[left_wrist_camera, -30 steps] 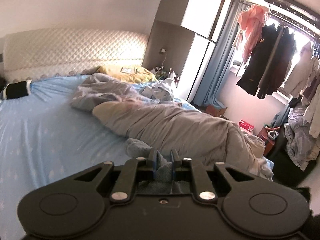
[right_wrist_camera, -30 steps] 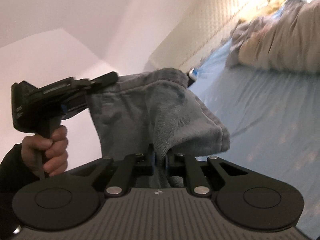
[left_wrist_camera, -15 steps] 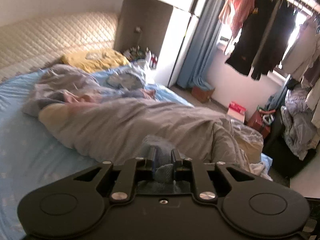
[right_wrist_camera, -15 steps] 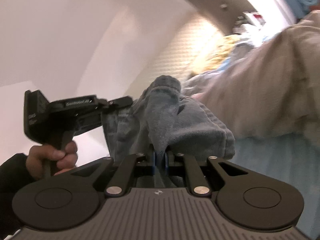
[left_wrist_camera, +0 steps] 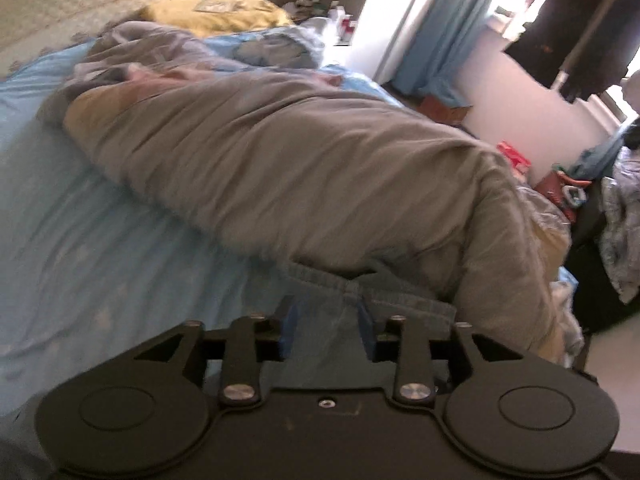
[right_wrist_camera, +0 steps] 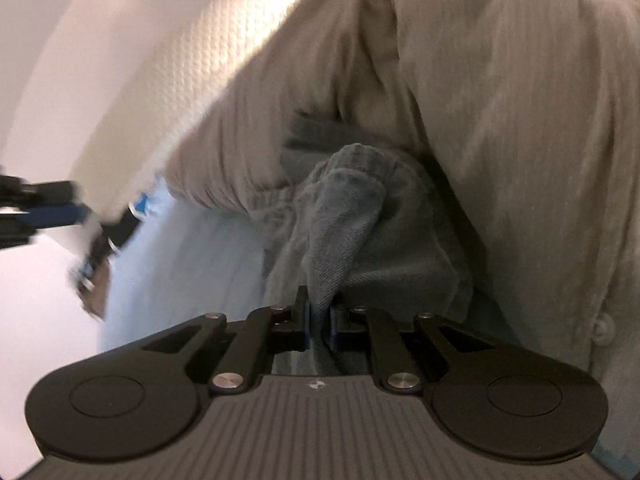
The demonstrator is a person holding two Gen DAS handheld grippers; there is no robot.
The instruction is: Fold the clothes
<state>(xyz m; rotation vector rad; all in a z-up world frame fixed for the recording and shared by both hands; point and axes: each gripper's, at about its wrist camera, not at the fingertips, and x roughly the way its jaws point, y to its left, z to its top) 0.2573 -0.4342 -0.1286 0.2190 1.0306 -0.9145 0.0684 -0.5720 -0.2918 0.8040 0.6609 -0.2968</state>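
Observation:
A blue-grey denim garment lies on the light blue bed sheet, pushed against the grey duvet. My left gripper is open, its blue pads spread to either side of the garment's edge. In the right wrist view the same garment bunches up against the duvet. My right gripper is shut on a fold of it. The left gripper shows blurred at the left edge of the right wrist view.
A yellow pillow and crumpled bedding lie at the head of the bed by the quilted headboard. Blue curtains, hanging dark clothes and floor clutter stand to the right of the bed.
Both grippers carried the garment down onto the sheet beside the duvet. The left gripper was shut on the garment and has opened. The right gripper stays shut on it.

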